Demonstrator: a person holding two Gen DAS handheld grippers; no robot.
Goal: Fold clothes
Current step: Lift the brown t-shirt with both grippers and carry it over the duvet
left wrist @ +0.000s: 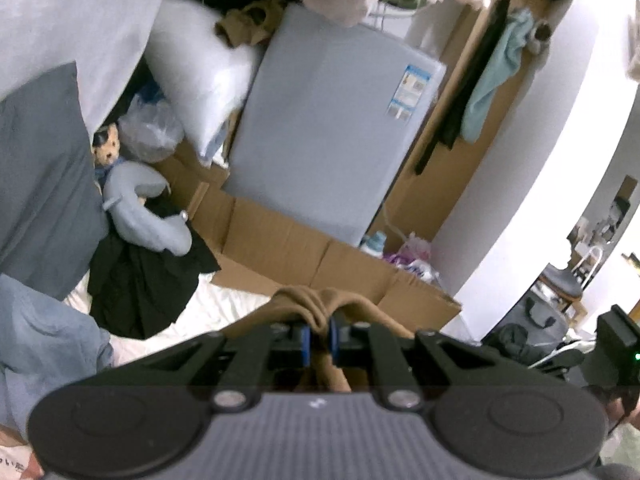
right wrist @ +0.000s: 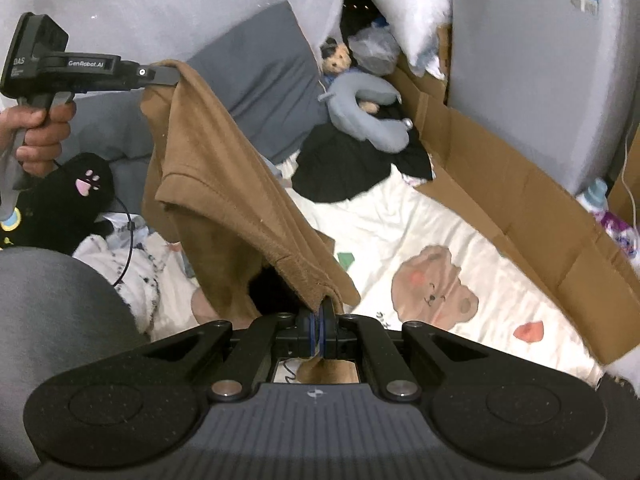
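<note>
A brown garment [right wrist: 224, 200] hangs in the air between my two grippers, above a cream bed sheet [right wrist: 460, 216] printed with a bear. My right gripper [right wrist: 319, 332] is shut on the garment's lower hemmed corner. In the right wrist view my left gripper [right wrist: 170, 74] is at the upper left, held by a hand [right wrist: 40, 132], pinching the garment's top edge. In the left wrist view that left gripper [left wrist: 319, 338] is shut on a bunched fold of the brown garment [left wrist: 316, 306]. The rest of the cloth drapes loosely below.
A black garment [right wrist: 352, 164], a grey neck pillow [right wrist: 368, 92] and a small plush toy [right wrist: 338, 58] lie at the bed's head beside a grey pillow [right wrist: 264, 68]. Cardboard [right wrist: 520, 204] lines the bed's far side. A black plush [right wrist: 76, 196] and patterned cloth [right wrist: 136, 272] lie at left.
</note>
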